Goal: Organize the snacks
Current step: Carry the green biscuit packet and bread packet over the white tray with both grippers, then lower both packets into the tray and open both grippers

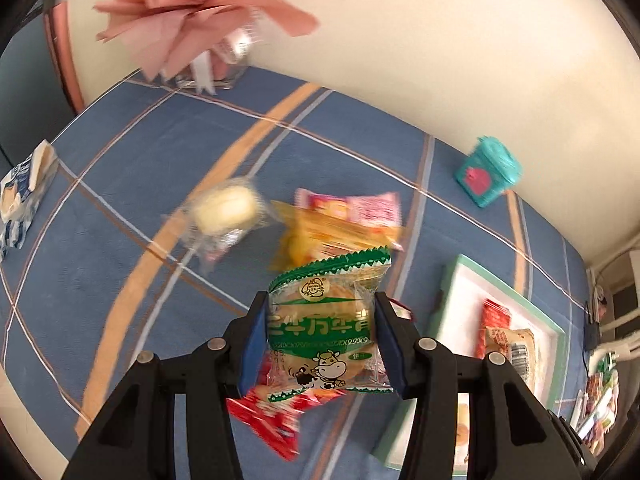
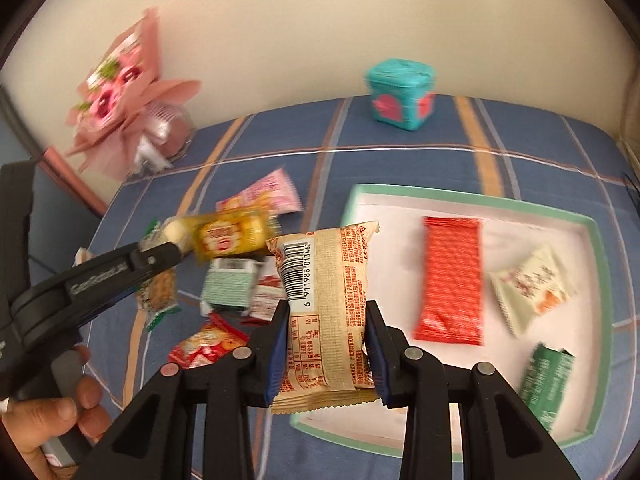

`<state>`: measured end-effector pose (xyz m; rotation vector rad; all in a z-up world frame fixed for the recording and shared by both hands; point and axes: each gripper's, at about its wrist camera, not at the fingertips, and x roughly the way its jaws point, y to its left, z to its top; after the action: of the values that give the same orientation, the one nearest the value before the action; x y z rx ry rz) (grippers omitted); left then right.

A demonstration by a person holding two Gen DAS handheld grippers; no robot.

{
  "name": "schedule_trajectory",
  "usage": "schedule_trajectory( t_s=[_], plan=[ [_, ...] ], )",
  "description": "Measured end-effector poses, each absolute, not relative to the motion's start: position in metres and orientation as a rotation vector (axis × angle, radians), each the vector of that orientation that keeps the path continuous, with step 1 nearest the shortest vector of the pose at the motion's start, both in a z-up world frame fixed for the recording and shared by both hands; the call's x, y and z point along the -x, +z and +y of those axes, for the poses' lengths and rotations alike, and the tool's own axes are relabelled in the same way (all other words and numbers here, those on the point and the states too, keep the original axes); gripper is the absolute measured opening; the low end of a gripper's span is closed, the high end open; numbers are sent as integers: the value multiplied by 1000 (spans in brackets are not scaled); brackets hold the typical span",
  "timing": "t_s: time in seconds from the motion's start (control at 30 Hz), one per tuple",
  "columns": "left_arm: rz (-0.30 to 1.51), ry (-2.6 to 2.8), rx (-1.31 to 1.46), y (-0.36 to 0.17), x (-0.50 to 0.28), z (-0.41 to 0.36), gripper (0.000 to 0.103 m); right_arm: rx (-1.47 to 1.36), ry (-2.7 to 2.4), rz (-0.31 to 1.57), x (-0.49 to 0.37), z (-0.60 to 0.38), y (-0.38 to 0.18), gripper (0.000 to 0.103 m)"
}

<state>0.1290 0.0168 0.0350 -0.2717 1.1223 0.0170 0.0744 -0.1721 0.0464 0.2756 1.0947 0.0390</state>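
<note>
In the left wrist view, our left gripper [image 1: 322, 334] sits at the lower centre of the frame, its blue pads pinching a green packet [image 1: 326, 328] by both side edges; the packet hangs clear of the blue plaid bench [image 1: 132, 168]. Just below it lies a red packet [image 1: 268, 420], blurred. Above it, near the frame's centre, a yellow packet [image 1: 320, 240] overlaps a pink packet [image 1: 352, 208], and to their left lies a clear-wrapped pale bun [image 1: 224, 212]. A white tray [image 1: 516, 300] with a green rim shows at the lower right, with some packets in it. A teal box [image 1: 488, 172] stands at the right by the wall, a pink bouquet [image 1: 192, 12] fills the upper left, and a blue-and-white pack [image 1: 20, 196] lies at the left edge. In the right wrist view, our right gripper [image 2: 326, 350] at the lower centre clamps a tan packet [image 2: 326, 300], barcode side towards the camera, held over the tray's [image 2: 472, 196] left rim. Inside the tray lie a red bar [image 2: 450, 280], a cream packet [image 2: 532, 288] and a dark green packet [image 2: 546, 384], all apart from one another. Left of the tray a loose heap of snacks [image 2: 236, 280] rests on the bench. At the left of the frame the left gripper's arm reaches in, a hand [image 2: 52, 416] around its handle at the lower left. The teal box and the bouquet stand by the wall at the top.
</note>
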Motion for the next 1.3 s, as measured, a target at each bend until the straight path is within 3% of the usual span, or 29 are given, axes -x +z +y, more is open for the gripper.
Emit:
schedule_trajectory(
  t_s=[0.6, 1.3],
  plan=[
    [1137, -220, 23, 32, -114, -127, 52, -475, -240, 1058, -53, -312, 43, 38],
    [1160, -220, 7, -6, -148, -153, 53, -357, -177, 1079, -97, -295, 7, 38]
  ],
)
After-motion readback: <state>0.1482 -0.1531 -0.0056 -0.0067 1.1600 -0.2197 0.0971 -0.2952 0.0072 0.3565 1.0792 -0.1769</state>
